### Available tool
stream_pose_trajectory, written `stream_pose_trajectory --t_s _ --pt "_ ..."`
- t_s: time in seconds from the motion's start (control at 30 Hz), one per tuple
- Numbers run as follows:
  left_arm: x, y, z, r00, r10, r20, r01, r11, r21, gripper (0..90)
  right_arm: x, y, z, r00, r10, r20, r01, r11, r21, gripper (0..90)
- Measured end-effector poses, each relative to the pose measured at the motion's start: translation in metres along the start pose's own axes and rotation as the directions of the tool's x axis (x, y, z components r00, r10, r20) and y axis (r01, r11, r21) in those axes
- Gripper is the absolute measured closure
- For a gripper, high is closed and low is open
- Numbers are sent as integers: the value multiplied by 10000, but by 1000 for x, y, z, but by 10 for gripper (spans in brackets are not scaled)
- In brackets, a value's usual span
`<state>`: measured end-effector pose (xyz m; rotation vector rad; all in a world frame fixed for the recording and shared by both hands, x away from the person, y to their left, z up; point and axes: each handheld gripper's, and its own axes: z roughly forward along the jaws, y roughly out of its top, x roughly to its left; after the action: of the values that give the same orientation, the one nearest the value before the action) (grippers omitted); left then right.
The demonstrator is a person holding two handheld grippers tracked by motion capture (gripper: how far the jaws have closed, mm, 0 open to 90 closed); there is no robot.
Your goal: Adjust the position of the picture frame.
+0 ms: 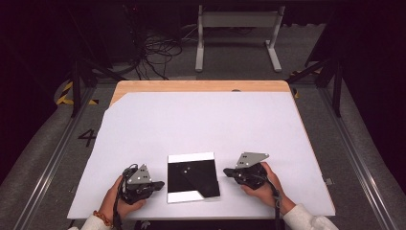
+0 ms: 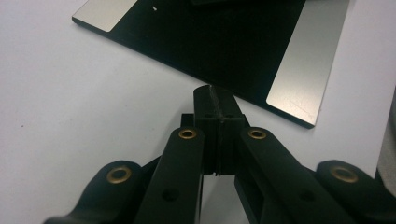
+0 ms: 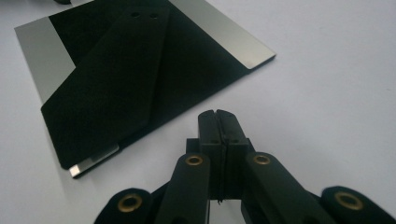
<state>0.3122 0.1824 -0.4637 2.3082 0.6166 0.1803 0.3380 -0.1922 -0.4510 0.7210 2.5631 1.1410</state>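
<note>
High view, black plate (image 1: 192, 178) between left claw (image 1: 160, 184) and right claw (image 1: 227, 171), both closed, empty.

A flat square plate (image 1: 192, 177), silver with black covering most of its face, lies on the white sheet (image 1: 201, 124) near the table's near edge, roughly midway between its left and right edges. Bare silver strips show along its far edge and at its near left corner, and a black folded layer (image 3: 112, 70) with two small holes lies on top of it. Its edges run almost parallel to the sheet's edges.
</note>
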Motion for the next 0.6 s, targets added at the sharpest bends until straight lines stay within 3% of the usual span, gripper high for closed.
stream_pose_trajectory --t_s 0.17,0.4,0.6 --pt "0 2 3 9999 76 72 -76 10000 -26 898 7 4 14 9994 -271 -192 276 9992 274 900" --pt "0 5 8 9996 151 232 -148 9998 -161 897 7 3 14 9994 -218 -255 225 9994 261 900" --pt "-3 10 11 9994 345 69 -344 9994 -79 897 5 2 13 9995 -218 -248 224 9995 233 900"
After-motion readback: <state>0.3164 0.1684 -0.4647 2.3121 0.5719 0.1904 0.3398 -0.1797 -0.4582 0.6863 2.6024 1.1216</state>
